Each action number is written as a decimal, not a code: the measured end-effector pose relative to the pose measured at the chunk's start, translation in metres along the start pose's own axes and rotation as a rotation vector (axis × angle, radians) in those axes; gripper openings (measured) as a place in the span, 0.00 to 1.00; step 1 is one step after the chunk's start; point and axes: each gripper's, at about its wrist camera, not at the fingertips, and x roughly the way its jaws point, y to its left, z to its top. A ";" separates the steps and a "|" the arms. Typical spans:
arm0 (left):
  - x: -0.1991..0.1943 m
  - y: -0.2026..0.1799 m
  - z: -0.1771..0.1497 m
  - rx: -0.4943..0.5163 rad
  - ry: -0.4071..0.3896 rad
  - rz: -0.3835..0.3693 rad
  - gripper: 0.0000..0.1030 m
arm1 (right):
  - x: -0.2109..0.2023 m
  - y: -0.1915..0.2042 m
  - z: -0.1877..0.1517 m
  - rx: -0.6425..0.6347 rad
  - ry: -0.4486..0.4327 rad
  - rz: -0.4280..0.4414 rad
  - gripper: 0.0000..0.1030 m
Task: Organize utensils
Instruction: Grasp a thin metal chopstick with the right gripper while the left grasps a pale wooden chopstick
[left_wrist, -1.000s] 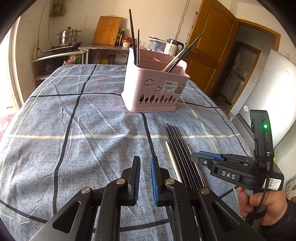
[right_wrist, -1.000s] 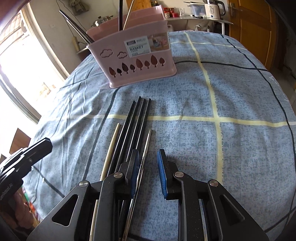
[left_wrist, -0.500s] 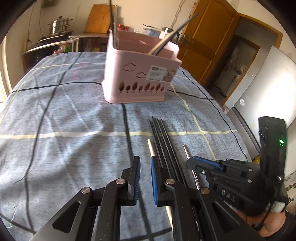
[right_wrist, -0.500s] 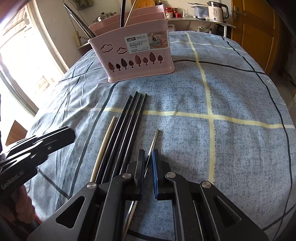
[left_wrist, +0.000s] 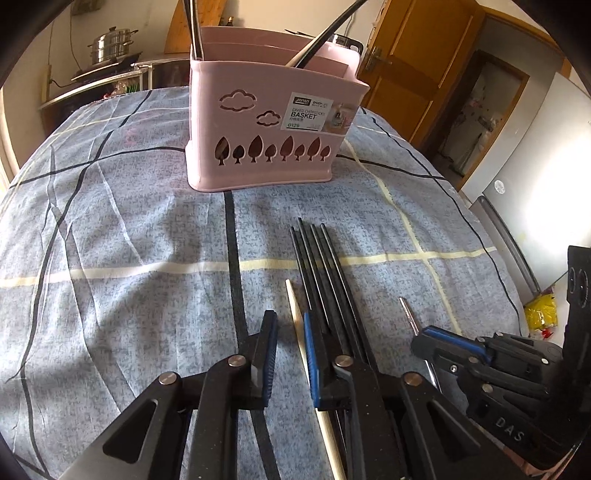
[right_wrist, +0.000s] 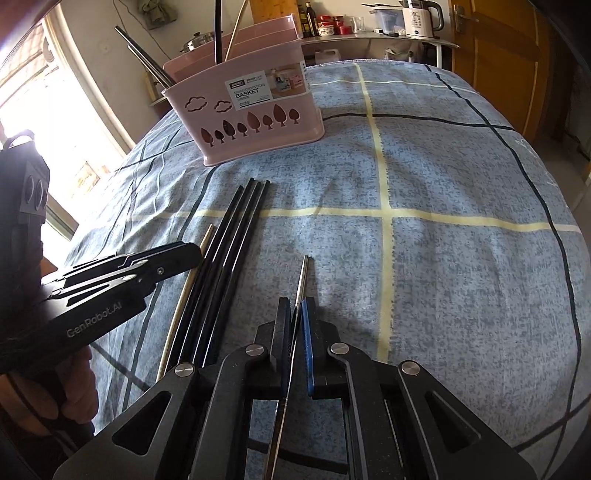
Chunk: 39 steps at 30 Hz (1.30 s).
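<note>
A pink utensil basket (left_wrist: 266, 122) stands on the blue checked tablecloth and holds several chopsticks; it also shows in the right wrist view (right_wrist: 247, 110). Several black chopsticks (left_wrist: 321, 273) lie side by side in front of it, with a pale wooden chopstick (left_wrist: 295, 314) to their left. My left gripper (left_wrist: 290, 332) is open, its jaws either side of the wooden chopstick. My right gripper (right_wrist: 295, 317) is shut on a metal chopstick (right_wrist: 302, 277), whose tip points at the basket. The black chopsticks (right_wrist: 236, 229) lie left of it.
The tablecloth (left_wrist: 110, 240) covers the whole table. A counter with a steel pot (left_wrist: 112, 40) stands behind at the left, a kettle (right_wrist: 421, 14) on a shelf at the back, wooden doors (left_wrist: 417, 55) at the right.
My right gripper has closed on the metal chopstick. My left gripper has moved forward and right, over the wooden chopstick, closer to the basket.
</note>
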 end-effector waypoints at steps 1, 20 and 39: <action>0.001 -0.001 0.000 0.006 -0.002 0.006 0.14 | 0.000 0.000 0.000 0.001 -0.001 0.001 0.06; -0.019 0.028 -0.011 0.034 0.055 0.049 0.06 | -0.002 -0.010 0.002 0.017 0.019 -0.034 0.06; -0.014 0.020 0.014 0.043 0.078 0.055 0.04 | -0.002 0.003 0.028 -0.053 0.009 -0.055 0.04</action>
